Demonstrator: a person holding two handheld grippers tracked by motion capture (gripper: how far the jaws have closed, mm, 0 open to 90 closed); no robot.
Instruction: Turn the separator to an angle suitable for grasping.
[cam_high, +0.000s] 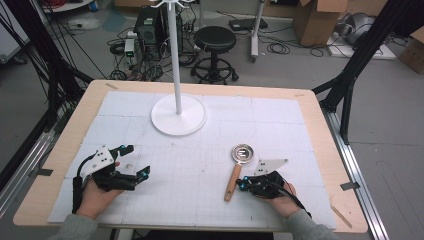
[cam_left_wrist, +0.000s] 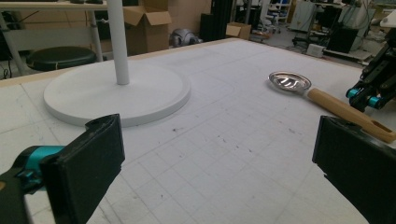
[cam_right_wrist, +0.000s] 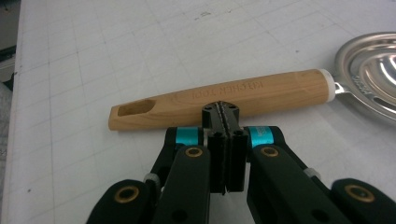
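A utensil with a light wooden handle (cam_high: 232, 180) and a round metal head (cam_high: 243, 153) lies flat on the white gridded mat, right of centre. My right gripper (cam_high: 241, 184) is shut with nothing between its jaws, its tips right at the near side of the handle (cam_right_wrist: 224, 95); the metal head (cam_right_wrist: 373, 74) lies to its right. My left gripper (cam_high: 135, 161) rests at the mat's left, jaws wide open and bare. In the left gripper view, beyond the left gripper (cam_left_wrist: 210, 163), lie the utensil (cam_left_wrist: 345, 112) and the right gripper (cam_left_wrist: 369, 95).
A white pole stand with a round flat base (cam_high: 178, 115) stands at the mat's back centre, also seen as the base (cam_left_wrist: 116, 93). The wooden table edge (cam_high: 320, 125) frames the mat. A black stool (cam_high: 215, 42), cables and boxes lie on the floor beyond.
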